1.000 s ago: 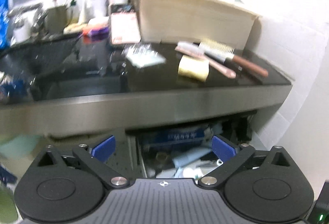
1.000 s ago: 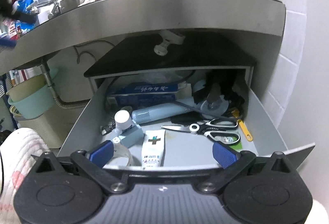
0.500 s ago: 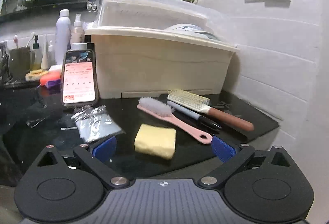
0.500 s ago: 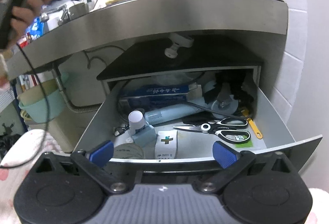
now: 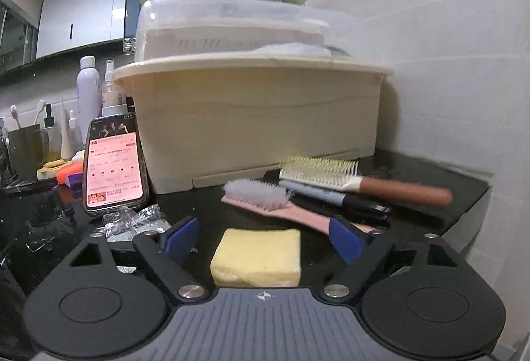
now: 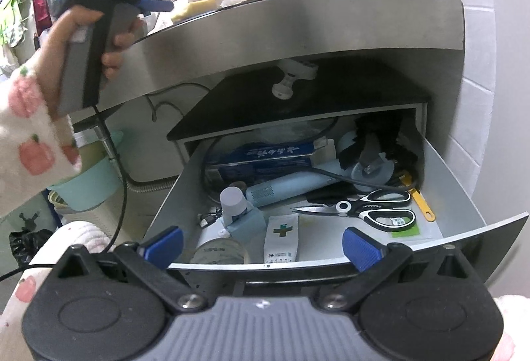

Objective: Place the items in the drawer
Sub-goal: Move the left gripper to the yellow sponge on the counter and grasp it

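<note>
My left gripper [image 5: 261, 236] is open above the black countertop, its blue pads on either side of a yellow sponge [image 5: 257, 256] without touching it. Behind the sponge lie a pink brush [image 5: 265, 200], a dark marker [image 5: 334, 199] and a wooden-handled hairbrush [image 5: 357, 179]. My right gripper [image 6: 261, 245] is open and empty in front of the open grey drawer [image 6: 463, 238] under the counter. The drawer holds scissors [image 6: 371, 212], a white tube [image 6: 281, 238], a blue box [image 6: 265, 159] and other clutter. The left gripper [image 6: 155, 5] also shows in the right wrist view, up at the counter.
A cream dish-rack box [image 5: 258, 116] stands behind the brushes. A lit phone [image 5: 114, 162] leans at its left, with crumpled plastic wrap [image 5: 132, 222] in front. Bottles and a cup [image 5: 23, 145] stand far left. The tiled wall [image 5: 463, 96] is on the right.
My left gripper rose from below the counter edge to the countertop and closed in around the sponge. My right gripper drew slightly back from the drawer.
</note>
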